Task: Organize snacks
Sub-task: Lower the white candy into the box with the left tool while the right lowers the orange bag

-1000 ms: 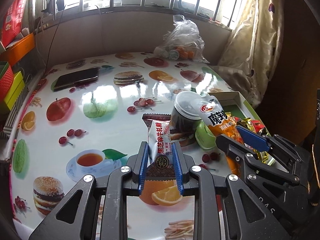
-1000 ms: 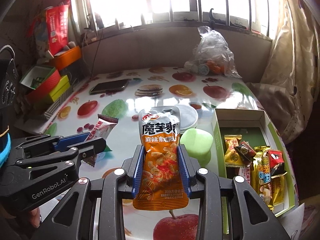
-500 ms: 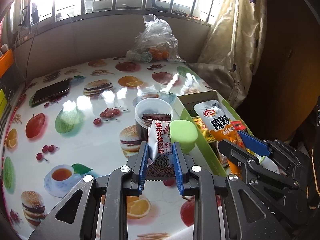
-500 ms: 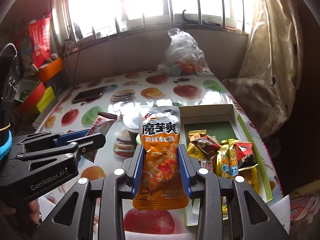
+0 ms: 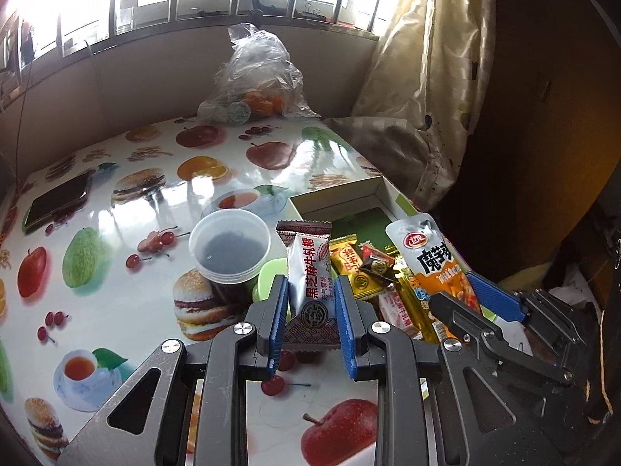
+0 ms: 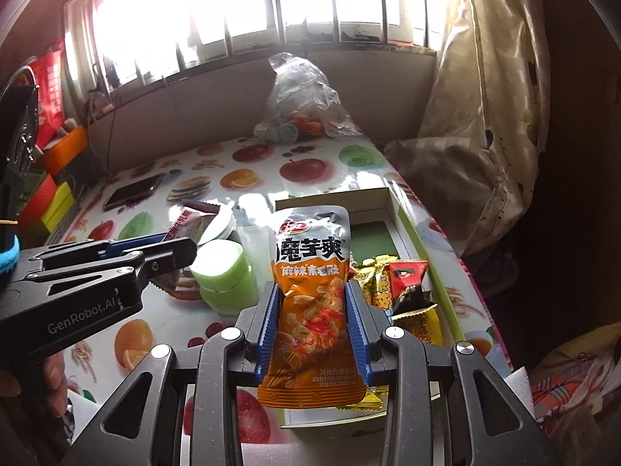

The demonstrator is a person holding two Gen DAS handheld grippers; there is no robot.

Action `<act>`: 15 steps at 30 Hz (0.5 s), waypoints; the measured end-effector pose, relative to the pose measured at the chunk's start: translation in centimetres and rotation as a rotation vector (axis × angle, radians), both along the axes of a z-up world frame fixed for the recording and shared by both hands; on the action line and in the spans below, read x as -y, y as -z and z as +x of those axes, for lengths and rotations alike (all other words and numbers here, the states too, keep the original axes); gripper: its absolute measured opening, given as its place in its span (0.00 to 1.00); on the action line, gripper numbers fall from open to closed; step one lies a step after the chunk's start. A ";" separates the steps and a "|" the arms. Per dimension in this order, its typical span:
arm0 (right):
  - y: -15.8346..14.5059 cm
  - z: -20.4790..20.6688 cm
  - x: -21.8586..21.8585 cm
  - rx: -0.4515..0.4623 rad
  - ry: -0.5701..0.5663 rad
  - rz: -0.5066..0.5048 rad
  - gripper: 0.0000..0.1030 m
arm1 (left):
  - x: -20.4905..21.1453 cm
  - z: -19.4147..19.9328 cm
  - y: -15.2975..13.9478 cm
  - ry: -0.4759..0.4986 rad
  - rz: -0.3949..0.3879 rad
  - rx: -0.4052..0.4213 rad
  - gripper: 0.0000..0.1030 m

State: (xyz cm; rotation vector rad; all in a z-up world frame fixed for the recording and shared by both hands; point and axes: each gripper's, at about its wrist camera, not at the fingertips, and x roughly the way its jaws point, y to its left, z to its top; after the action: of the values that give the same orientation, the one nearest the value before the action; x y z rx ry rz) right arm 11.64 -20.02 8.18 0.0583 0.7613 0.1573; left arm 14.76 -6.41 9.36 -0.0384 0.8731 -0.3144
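My left gripper (image 5: 308, 310) pinched the white and brown candy packet (image 5: 308, 283) upright above the table's (image 5: 116, 303) fruit-print cloth, just beside the snack box (image 5: 337, 200). My right gripper (image 6: 312, 322) clamped the orange konjac pouch (image 6: 310, 299) over that box (image 6: 392, 209), where other wrapped snacks (image 6: 403, 291) lay.

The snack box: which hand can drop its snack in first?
Probably right. The right hand-held gripper holds its orange pouch above the snack box; the left hand-held gripper holds its candy packet beside it.
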 end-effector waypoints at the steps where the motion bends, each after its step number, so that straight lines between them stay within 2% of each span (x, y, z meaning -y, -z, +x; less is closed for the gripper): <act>1: 0.1 0.0 0.4 -0.004 0.008 0.002 0.31 | 0.4 0.2 0.1 0.008 -0.001 -0.002 0.25; 15: 2.2 1.0 4.3 -0.056 0.096 -0.006 0.31 | 4.6 3.6 1.8 0.059 -0.004 -0.051 0.24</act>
State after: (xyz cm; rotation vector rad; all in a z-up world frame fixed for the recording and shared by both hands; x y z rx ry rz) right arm 12.66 -24.32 5.93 0.0937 0.8136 0.0624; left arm 18.33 -11.02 7.57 -0.0241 0.9250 -0.3720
